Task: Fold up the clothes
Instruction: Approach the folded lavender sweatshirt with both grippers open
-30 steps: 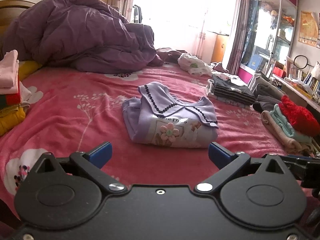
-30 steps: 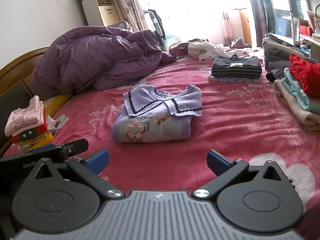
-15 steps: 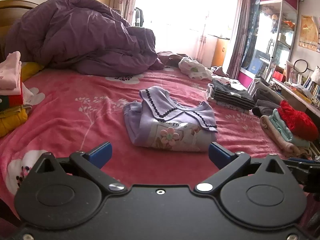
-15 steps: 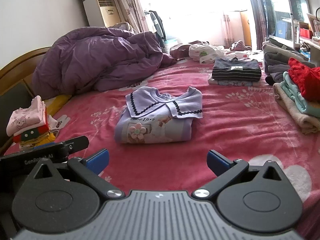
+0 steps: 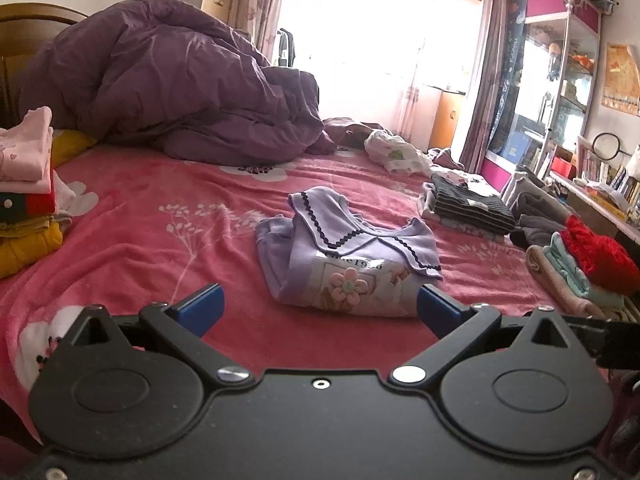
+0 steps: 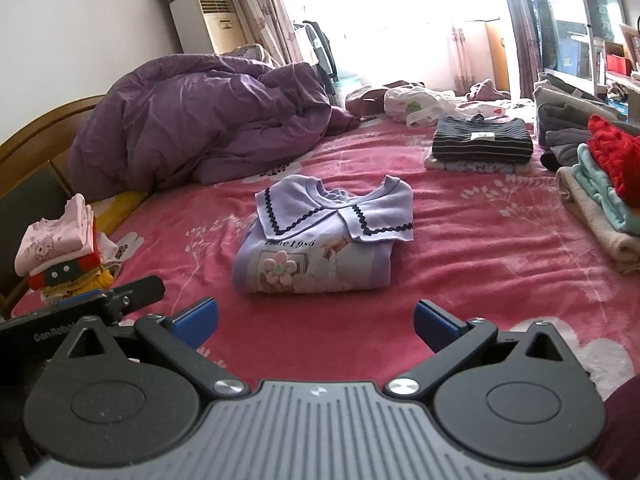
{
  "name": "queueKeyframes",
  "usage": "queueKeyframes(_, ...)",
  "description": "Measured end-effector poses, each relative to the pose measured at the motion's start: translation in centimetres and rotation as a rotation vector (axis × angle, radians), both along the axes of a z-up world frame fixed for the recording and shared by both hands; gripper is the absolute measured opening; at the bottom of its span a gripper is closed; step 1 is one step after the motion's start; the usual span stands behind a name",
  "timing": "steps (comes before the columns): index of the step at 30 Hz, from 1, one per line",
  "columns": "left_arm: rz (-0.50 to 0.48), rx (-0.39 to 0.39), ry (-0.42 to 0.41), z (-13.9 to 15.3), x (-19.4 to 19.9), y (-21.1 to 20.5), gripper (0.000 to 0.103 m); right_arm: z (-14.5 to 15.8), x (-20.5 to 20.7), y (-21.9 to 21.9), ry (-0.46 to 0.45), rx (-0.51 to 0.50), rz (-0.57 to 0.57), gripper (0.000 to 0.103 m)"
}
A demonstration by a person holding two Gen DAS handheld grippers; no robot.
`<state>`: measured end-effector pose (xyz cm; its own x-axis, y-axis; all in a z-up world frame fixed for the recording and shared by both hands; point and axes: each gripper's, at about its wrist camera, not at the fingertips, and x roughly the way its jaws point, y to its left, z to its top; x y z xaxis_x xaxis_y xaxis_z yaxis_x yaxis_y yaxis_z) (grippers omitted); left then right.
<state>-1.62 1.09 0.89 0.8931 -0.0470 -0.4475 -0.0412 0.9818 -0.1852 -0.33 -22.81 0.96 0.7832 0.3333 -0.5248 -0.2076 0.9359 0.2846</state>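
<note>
A folded lilac top (image 5: pixel 348 256) (image 6: pixel 320 242) with a black-trimmed collar and a flower print lies flat in the middle of the pink bedspread (image 5: pixel 160 240) (image 6: pixel 460 280). My left gripper (image 5: pixel 320 310) hovers just short of its near edge, jaws wide open and empty. My right gripper (image 6: pixel 316 322) stands a little further back from the same top, open too, nothing between its blue pads. The left gripper's body shows at the lower left of the right wrist view.
A purple duvet (image 5: pixel 160 88) is heaped at the head of the bed. Folded stacks sit around: pink, red and yellow (image 5: pixel 24 188) at left, a striped dark pile (image 6: pixel 482 140) and a beige, teal and red pile (image 6: pixel 600 184) at right. A plastic bag (image 6: pixel 416 104) lies beyond.
Both grippers have tilted up and drawn back slightly from the lilac top, which now sits lower in both views. The top itself has not moved.
</note>
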Motion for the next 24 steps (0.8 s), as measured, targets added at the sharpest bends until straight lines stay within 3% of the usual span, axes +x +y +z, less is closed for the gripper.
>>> queueKeyframes(9,-0.006,0.012,0.046,-2.1,1.9,-0.6,0.103,-2.8,2.4,0.1,0.048,0.002,-0.001,0.103)
queueKeyframes(14,-0.026,0.041,0.007,-2.4,2.7,-1.0,0.103,-3.4,3.7,0.2,0.051,-0.003,0.007,0.103)
queueKeyframes(24,-0.04,0.003,0.015,-3.3,5.1,-1.0,0.103,-4.8,7.1,0.5,0.053,-0.023,0.008,0.103)
